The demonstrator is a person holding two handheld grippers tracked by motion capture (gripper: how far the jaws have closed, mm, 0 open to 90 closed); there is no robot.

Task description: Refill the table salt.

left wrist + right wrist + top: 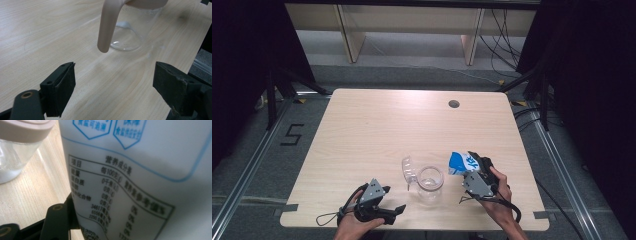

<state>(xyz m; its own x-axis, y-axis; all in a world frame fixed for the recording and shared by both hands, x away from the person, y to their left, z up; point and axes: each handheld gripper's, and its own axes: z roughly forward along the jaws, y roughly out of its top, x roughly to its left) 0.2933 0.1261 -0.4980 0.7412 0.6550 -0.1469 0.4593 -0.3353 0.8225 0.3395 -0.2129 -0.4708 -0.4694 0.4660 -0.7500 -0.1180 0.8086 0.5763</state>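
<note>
On the pale wood table [377, 125], the right gripper [479, 175] clamps a blue-white salt bag [460, 162] lower right beside the clear jar [430, 181], left gripper [379, 202] wide open and empty, so probably tipping the bag over the jar comes next.

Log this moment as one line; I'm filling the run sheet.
right gripper: shut on bag | left gripper: open, short of jar | table: lid beside jar

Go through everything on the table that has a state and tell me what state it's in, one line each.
Glass jar: upright, open, a little white powder at the bottom.
Jar lid: flipped back off the mouth.
White and blue bag: held in the right claw.
Left claw: open, holding nothing.
</note>
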